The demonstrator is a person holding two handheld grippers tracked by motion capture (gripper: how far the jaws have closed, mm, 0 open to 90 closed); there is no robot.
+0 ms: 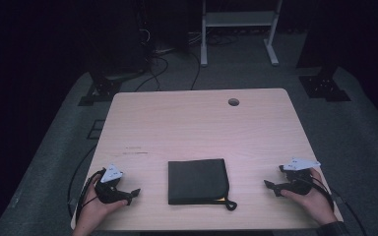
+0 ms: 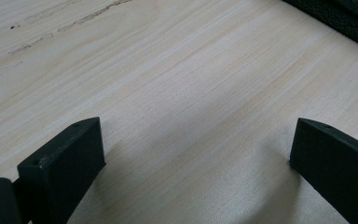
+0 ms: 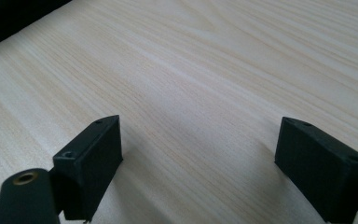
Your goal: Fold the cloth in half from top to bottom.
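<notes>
A folded black cloth [image 1: 197,180] lies flat on the light wooden tabletop [image 1: 197,123] near the person's edge, midway between the two hands, with a small loop at its near right corner. The left gripper [image 1: 128,195] rests on the tabletop well left of the cloth, its fingers [image 2: 63,163] spread wide over bare wood. The right gripper [image 1: 271,186] sits well right of the cloth, its fingers [image 3: 91,163] spread as wide with nothing between them. A round hole [image 1: 234,102] marks the tabletop's far side.
</notes>
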